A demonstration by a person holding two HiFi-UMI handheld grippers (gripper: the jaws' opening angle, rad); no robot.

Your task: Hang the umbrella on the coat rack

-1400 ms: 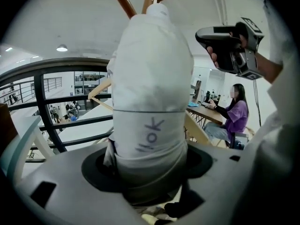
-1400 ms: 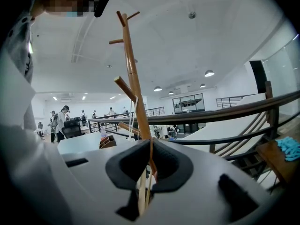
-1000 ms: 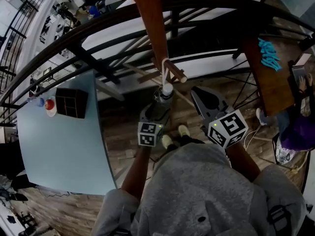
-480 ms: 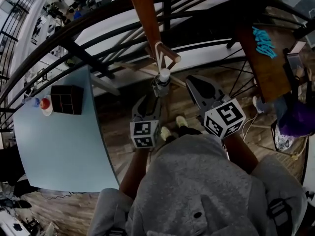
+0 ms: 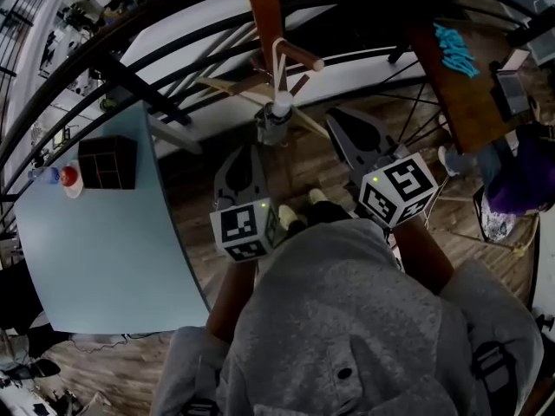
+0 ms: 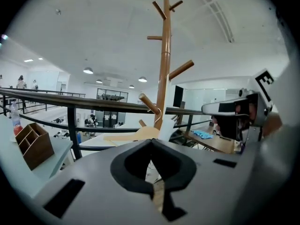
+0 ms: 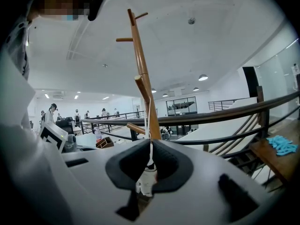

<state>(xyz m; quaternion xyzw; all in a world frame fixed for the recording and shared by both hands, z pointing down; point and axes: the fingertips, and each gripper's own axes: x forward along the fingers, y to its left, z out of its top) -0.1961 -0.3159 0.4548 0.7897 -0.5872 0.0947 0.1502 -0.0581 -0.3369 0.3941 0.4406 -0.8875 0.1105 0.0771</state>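
Note:
The folded umbrella (image 5: 270, 128) hangs by its white strap (image 5: 279, 68) from a low peg (image 5: 299, 56) of the wooden coat rack (image 5: 264, 7); its white handle (image 5: 282, 107) is on top. My left gripper (image 5: 245, 152) sits back from the umbrella, nearer to me, with its jaws shut and nothing between them. In the left gripper view (image 6: 151, 142) the handle (image 6: 166, 128) and peg (image 6: 149, 102) lie beyond the jaws. My right gripper (image 5: 336, 121) is to the right of the umbrella, clear of it and shut. In the right gripper view (image 7: 151, 143) the handle (image 7: 147, 182) shows past the jaws.
A dark railing (image 5: 130, 85) curves behind the rack. On the left is a light blue table (image 5: 104, 250) with a wooden organiser box (image 5: 107, 163) and a red-capped bottle (image 5: 68, 178). A wooden table (image 5: 451, 94) with a blue item (image 5: 455, 50) stands at the right.
My left gripper has drawn back from the umbrella toward me and shut its jaws empty. The umbrella stays hanging on the peg. The right gripper has hardly moved.

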